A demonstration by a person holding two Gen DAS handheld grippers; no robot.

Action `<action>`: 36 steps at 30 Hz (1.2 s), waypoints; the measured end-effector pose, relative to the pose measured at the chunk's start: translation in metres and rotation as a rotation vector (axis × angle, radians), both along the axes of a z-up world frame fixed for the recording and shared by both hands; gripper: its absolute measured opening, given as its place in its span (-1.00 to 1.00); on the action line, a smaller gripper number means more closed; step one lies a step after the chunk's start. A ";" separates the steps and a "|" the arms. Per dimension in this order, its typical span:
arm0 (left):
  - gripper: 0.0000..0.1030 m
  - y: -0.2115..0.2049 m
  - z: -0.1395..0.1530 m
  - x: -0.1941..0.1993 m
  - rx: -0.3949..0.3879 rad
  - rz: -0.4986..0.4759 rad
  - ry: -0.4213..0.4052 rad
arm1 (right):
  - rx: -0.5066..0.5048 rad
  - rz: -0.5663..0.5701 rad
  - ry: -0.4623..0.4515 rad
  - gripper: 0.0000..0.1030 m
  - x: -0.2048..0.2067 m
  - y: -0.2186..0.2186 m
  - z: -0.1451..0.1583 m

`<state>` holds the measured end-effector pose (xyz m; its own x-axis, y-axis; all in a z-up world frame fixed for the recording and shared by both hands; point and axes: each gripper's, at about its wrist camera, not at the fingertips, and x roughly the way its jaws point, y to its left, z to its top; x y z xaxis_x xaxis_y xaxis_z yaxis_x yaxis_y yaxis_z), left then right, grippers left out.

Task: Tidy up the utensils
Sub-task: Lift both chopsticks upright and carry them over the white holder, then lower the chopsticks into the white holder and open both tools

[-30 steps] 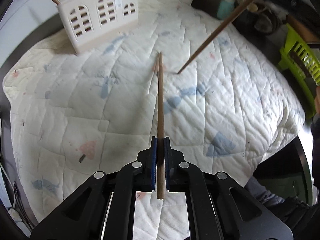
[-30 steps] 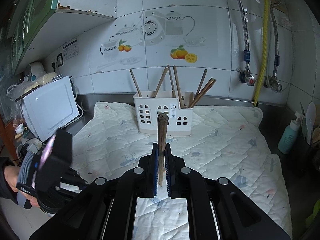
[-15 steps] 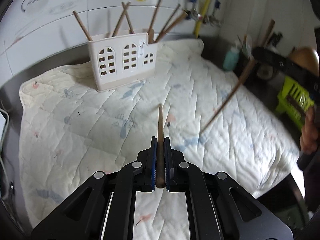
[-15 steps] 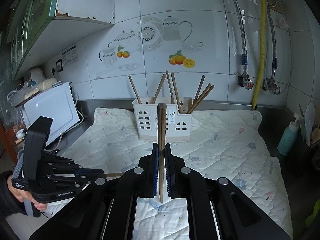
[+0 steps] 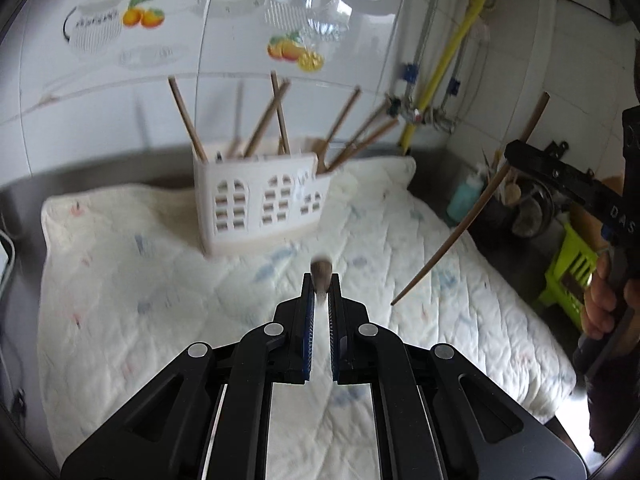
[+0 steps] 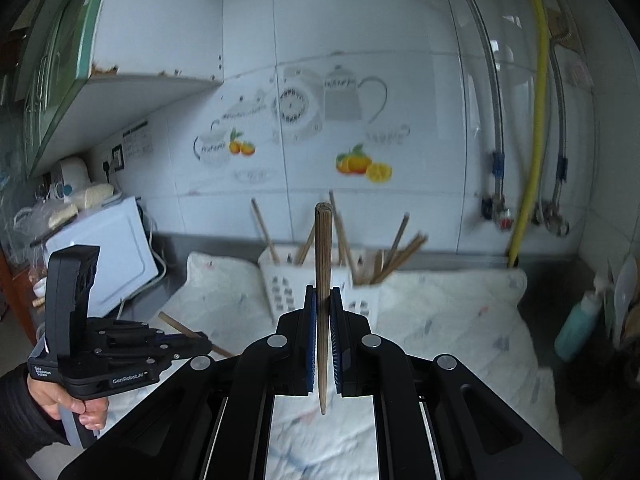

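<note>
In the left wrist view, the left gripper [image 5: 321,286] has its fingers [image 5: 307,320] drawn nearly together, pinching a brown chopstick [image 5: 321,274] at their tips; it points almost straight along the lens, so only its blurred rounded end shows above the blue pads. Beyond it, on the quilted cloth [image 5: 160,280] that covers the desk, a white utensil holder [image 5: 260,204] with arched cut-outs stands upright, and several wooden chopsticks lean out of its top at different angles. To the right, the right gripper [image 5: 516,152] clamps a second chopstick [image 5: 470,220] that slants down to the left, its thin tip hanging above the cloth, well apart from the holder. In the right wrist view, the right gripper [image 6: 323,300] shows its fingers [image 6: 339,344] closed on that second chopstick [image 6: 323,280], which stands nearly upright between the blue pads, the thick ribbed end up and the pointed end below the pads. Behind it sits the utensil holder [image 6: 280,284], partly hidden, on the quilted cloth [image 6: 440,312]. At the lower left, the left gripper [image 6: 200,338], held in a hand [image 6: 68,400], grips its chopstick [image 6: 176,326], which lies tilted above the cloth, beside the holder and apart from it.
</note>
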<state>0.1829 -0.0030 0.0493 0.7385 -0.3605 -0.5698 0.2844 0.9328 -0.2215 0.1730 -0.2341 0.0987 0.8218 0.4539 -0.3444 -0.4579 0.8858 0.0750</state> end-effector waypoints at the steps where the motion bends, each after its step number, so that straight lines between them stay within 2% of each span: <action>1: -0.90 0.002 0.007 0.005 0.004 0.005 -0.009 | -0.001 0.000 -0.007 -0.87 0.006 0.000 0.007; 6: -0.90 0.009 0.040 0.027 0.018 0.021 -0.051 | 0.000 0.002 -0.051 -0.87 0.041 0.003 0.042; 11: -0.90 0.015 0.078 0.051 0.053 0.047 -0.111 | -0.031 -0.032 -0.099 -0.87 0.081 0.014 0.062; 16: -0.90 0.024 0.124 0.076 0.062 0.096 -0.210 | -0.017 -0.049 -0.117 -0.87 0.116 0.022 0.069; 20: -0.90 0.026 0.148 0.095 0.092 0.139 -0.283 | -0.021 -0.048 -0.122 -0.87 0.139 0.033 0.065; 23: -0.90 0.028 0.154 0.111 0.085 0.165 -0.305 | -0.042 -0.045 -0.119 -0.87 0.152 0.042 0.056; 28: -0.90 0.028 0.145 0.137 0.129 0.206 -0.329 | -0.077 -0.032 -0.097 -0.87 0.171 0.055 0.036; 36: -0.90 0.032 0.106 0.161 0.137 0.206 -0.223 | -0.094 -0.019 -0.034 -0.87 0.183 0.059 0.007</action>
